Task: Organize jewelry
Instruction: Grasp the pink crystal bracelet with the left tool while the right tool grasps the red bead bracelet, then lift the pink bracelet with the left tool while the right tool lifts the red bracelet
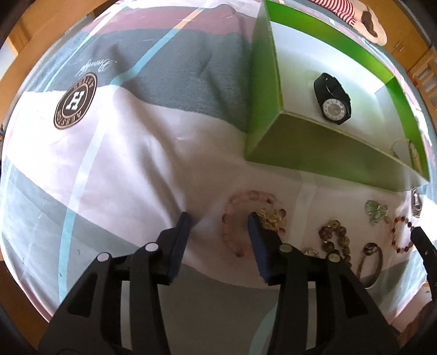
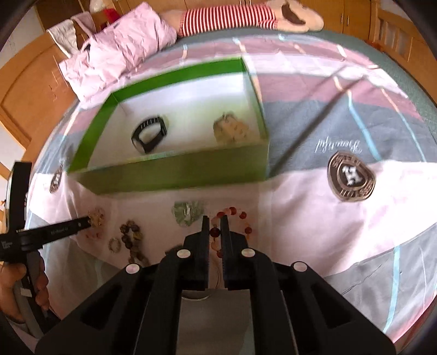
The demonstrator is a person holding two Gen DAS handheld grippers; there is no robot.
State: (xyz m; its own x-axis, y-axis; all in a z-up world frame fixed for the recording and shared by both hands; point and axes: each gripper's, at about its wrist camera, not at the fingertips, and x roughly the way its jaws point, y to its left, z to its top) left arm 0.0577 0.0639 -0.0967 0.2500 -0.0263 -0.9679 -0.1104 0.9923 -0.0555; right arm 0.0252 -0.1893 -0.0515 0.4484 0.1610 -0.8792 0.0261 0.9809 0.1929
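Observation:
A green box (image 1: 306, 147) (image 2: 174, 169) stands on the bed and holds a black watch (image 1: 331, 99) (image 2: 148, 133) and a pale beaded piece (image 2: 232, 129). Jewelry lies in a row before it. My left gripper (image 1: 220, 218) is open, low over the sheet; its right finger rests beside a gold piece (image 1: 271, 217) on a pink bead bracelet (image 1: 240, 215). My right gripper (image 2: 215, 221) is nearly shut around a red bead bracelet (image 2: 235, 218). A green brooch (image 2: 188, 213) (image 1: 377, 211) lies left of it.
A brown bead bracelet (image 1: 334, 239) (image 2: 132, 237), a small ring (image 2: 114, 244) and a metal bangle (image 1: 371, 262) lie on the sheet. A pink jacket (image 2: 117, 46) and a plush toy (image 2: 273, 16) lie behind the box.

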